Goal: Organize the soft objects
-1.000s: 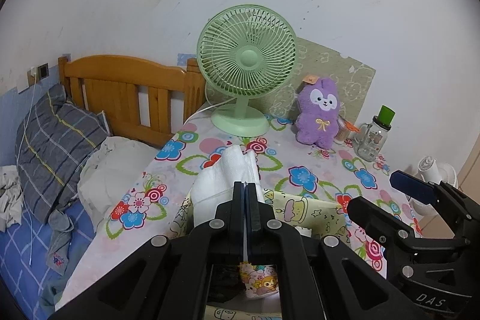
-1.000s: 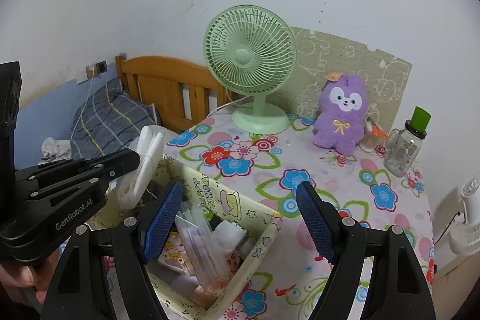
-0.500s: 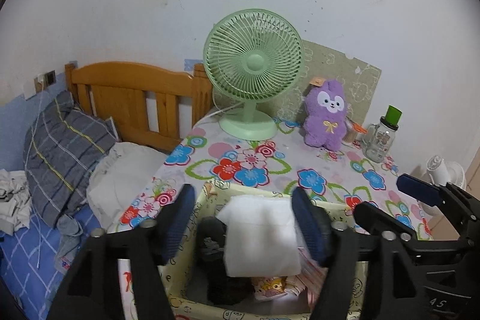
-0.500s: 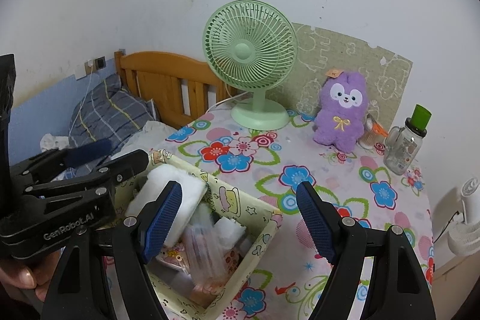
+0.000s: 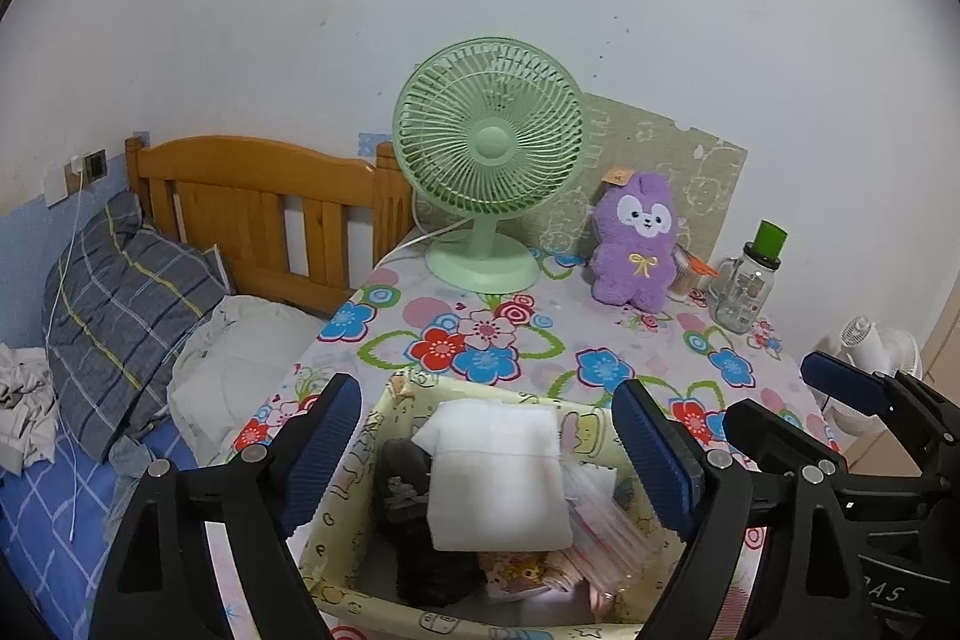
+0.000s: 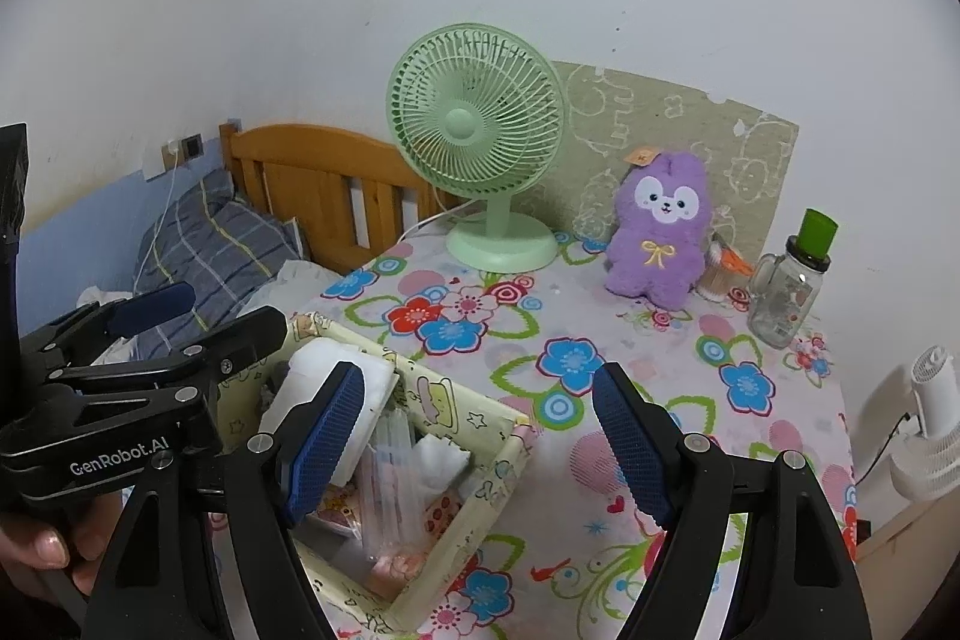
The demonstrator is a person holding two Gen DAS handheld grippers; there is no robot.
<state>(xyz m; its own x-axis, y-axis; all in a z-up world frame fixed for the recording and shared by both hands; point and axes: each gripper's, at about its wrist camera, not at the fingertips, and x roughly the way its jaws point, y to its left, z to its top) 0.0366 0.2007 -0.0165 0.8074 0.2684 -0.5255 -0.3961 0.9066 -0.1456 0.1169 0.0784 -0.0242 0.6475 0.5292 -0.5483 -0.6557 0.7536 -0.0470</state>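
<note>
A folded white cloth [image 5: 498, 472] lies flat on top of the packets and a dark item inside the yellow patterned box [image 5: 336, 514] on the floral tablecloth. My left gripper [image 5: 486, 385] hovers over the box with its jaws opening. The cloth sits below and between the fingers, and neither pad touches it. In the right wrist view the cloth [image 6: 318, 364] shows at the box's [image 6: 474, 496] far left corner, under the left gripper [image 6: 237, 307]. My right gripper [image 6: 477, 371] stands open and empty just right of the box. A purple plush toy [image 6: 660, 238] sits upright at the back.
A green desk fan [image 5: 489, 172] and a green-capped glass bottle [image 5: 747, 286] stand along the table's back edge beside the plush. A wooden headboard [image 5: 252, 196], a plaid pillow [image 5: 120, 316] and bedding lie left. A small white fan [image 6: 930, 430] stands off the table's right edge.
My left gripper went from shut on the white cloth to wide open; the cloth dropped and now lies flat in the box. The right gripper stayed open and still.
</note>
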